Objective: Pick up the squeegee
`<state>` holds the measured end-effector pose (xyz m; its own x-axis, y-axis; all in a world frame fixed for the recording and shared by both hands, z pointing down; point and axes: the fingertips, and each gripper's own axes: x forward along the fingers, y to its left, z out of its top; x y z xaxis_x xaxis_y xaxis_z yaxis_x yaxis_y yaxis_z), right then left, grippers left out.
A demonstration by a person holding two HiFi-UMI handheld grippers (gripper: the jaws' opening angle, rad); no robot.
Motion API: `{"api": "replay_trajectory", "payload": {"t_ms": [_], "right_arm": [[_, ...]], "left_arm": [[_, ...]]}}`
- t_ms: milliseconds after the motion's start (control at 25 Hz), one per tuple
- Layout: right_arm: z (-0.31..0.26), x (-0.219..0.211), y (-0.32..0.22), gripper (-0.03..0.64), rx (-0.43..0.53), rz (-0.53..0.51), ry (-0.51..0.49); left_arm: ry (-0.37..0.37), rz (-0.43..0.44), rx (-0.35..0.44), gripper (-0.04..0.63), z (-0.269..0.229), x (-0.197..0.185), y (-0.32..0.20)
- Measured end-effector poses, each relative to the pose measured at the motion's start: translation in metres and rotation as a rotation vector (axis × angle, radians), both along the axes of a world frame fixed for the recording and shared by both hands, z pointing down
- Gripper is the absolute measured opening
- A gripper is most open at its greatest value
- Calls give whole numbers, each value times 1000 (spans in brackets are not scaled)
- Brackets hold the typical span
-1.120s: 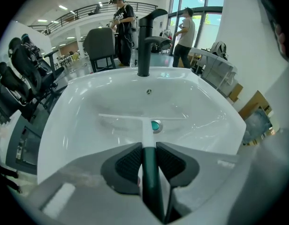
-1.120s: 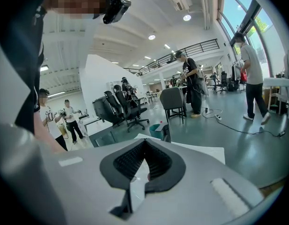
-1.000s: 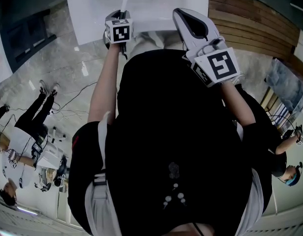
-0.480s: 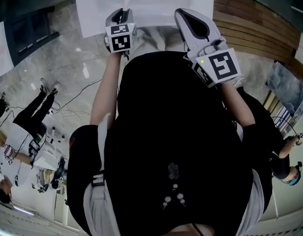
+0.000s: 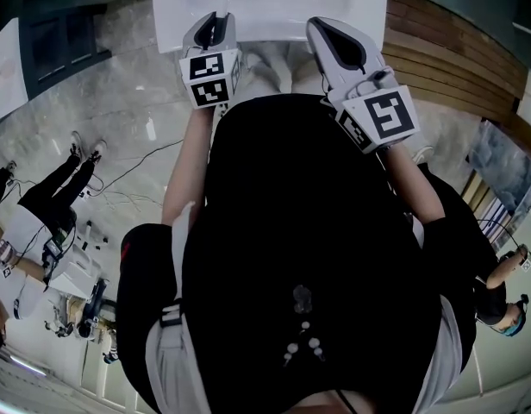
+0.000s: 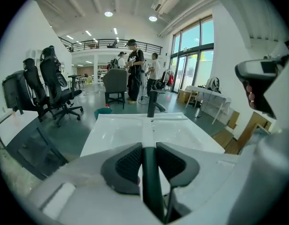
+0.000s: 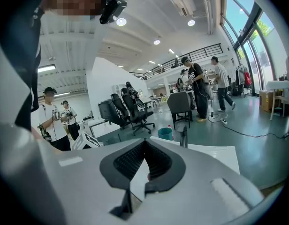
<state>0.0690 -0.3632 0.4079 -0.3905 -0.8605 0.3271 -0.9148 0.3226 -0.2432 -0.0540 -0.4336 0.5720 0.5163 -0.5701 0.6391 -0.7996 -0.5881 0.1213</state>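
Dark-handled squeegee (image 6: pixel 148 172), apparently held aloft.

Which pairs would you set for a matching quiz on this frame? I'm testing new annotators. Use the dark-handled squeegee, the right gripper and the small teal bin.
Things:
1. dark-handled squeegee with a white neck
2. right gripper
3. small teal bin

States or places:
A. on the floor past the far edge of the glossy white table
B. clamped between the jaws of the left gripper
C. jaws shut with nothing between them

Pairs: 1-B, 2-C, 3-A
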Motion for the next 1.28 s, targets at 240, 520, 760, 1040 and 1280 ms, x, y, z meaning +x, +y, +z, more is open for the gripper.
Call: {"api": "replay_trajectory", "payload": {"t_ms": [240,520,760,1040,1280], "right_arm": [[-8,-27,7,2,49,-32,-2],[-23,-56,2,2,109,-64,-1],[-36,-76,-9,2,156,-84,17],[-54,-77,-16,2,205,-77,27],[-73,-69,-25,2,258,-58,33]], "left_arm": [[35,-21,96,106,-38,-21,6],[95,-83,211,106,-88,-53,2],[134,-113,298,106,-121,-78,-7],[181,-112,420,106,-168,-85,-8],[221,-115,502,106,-206,-87,-13]]}}
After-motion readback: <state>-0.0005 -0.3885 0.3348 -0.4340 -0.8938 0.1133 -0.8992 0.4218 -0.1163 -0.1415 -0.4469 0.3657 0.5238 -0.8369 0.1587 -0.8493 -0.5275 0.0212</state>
